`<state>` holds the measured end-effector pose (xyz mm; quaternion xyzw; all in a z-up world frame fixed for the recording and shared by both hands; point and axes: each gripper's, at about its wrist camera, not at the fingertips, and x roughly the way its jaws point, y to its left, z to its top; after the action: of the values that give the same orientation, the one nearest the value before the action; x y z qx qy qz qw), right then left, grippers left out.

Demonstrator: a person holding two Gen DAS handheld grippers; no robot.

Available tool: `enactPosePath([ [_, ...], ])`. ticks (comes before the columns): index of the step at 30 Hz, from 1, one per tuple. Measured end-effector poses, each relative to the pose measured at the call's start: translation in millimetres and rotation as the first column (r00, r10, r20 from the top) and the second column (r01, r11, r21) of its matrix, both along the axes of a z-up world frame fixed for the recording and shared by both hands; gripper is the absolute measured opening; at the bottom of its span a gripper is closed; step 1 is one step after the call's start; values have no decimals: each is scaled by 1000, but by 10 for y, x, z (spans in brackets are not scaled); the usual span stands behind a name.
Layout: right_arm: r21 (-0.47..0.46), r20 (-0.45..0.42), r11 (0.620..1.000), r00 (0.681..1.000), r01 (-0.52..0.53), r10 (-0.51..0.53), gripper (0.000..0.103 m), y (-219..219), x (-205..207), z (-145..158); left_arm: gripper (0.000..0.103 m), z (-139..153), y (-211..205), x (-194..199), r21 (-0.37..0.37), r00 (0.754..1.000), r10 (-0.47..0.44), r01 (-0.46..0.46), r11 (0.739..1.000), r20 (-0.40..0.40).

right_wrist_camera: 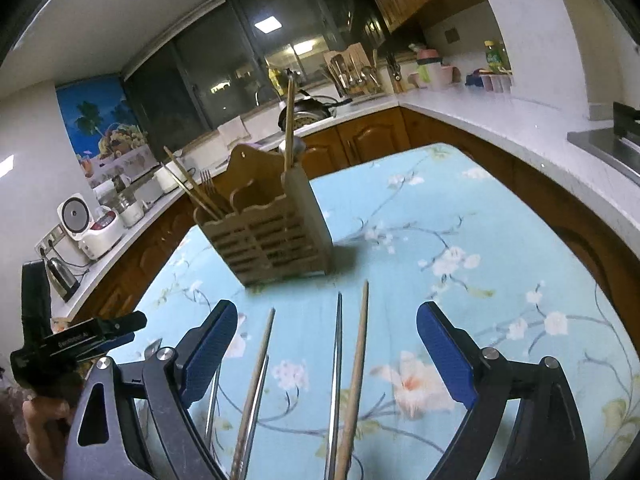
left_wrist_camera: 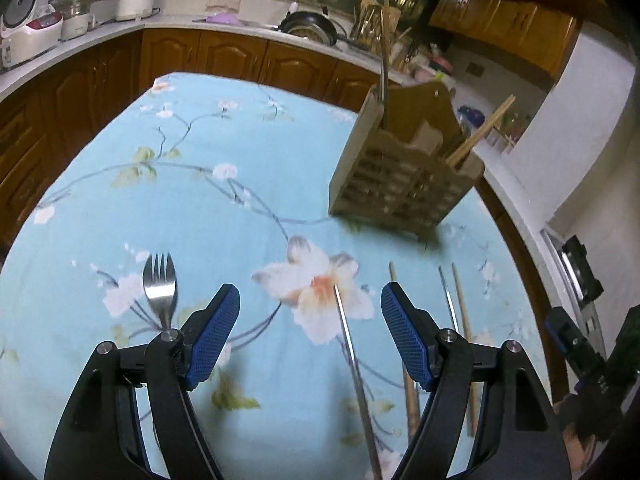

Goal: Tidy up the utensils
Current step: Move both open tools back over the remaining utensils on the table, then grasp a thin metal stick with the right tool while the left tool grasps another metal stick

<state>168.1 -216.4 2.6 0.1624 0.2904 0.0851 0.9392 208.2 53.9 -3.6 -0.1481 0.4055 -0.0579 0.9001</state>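
Note:
A tan slatted utensil holder [left_wrist_camera: 404, 176] stands on the floral blue tablecloth [left_wrist_camera: 200, 200]; it also shows in the right wrist view [right_wrist_camera: 272, 236], with chopsticks, a fork and a spoon in it. My left gripper [left_wrist_camera: 310, 308] is open above a metal chopstick [left_wrist_camera: 352, 352]. A steel fork [left_wrist_camera: 160, 288] lies to its left. Wooden chopsticks [left_wrist_camera: 464, 320] lie to its right. My right gripper [right_wrist_camera: 326, 328] is open and empty over a wooden chopstick [right_wrist_camera: 356, 368] and a metal chopstick [right_wrist_camera: 338, 360]; another pair [right_wrist_camera: 256, 380] lies to the left.
Wooden cabinets and a white counter [left_wrist_camera: 100, 28] wrap around the table, with a rice cooker [left_wrist_camera: 28, 24], a pan [left_wrist_camera: 308, 26] and a utensil rack [right_wrist_camera: 352, 70]. The left gripper's handle [right_wrist_camera: 60, 344] shows in the right wrist view.

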Motion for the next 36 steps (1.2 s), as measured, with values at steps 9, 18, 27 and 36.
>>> enactPosePath([
  [9, -11, -25, 1000, 999, -27, 26, 92, 84, -46, -94, 75, -72, -92, -14, 31, 999, -25, 26, 999, -20],
  [18, -22, -44, 998, 998, -53, 52, 81, 140, 39, -144, 75, -143, -170, 64, 45, 998, -41, 43, 998, -52],
  [27, -47, -94, 995, 992, -84, 80, 54, 220, 246, -249, 74, -270, -300, 197, 64, 992, -78, 84, 994, -99],
  [36, -72, -183, 988, 976, -136, 121, 35, 349, 634, -472, 59, -479, -473, 403, 104, 977, -120, 139, 985, -176],
])
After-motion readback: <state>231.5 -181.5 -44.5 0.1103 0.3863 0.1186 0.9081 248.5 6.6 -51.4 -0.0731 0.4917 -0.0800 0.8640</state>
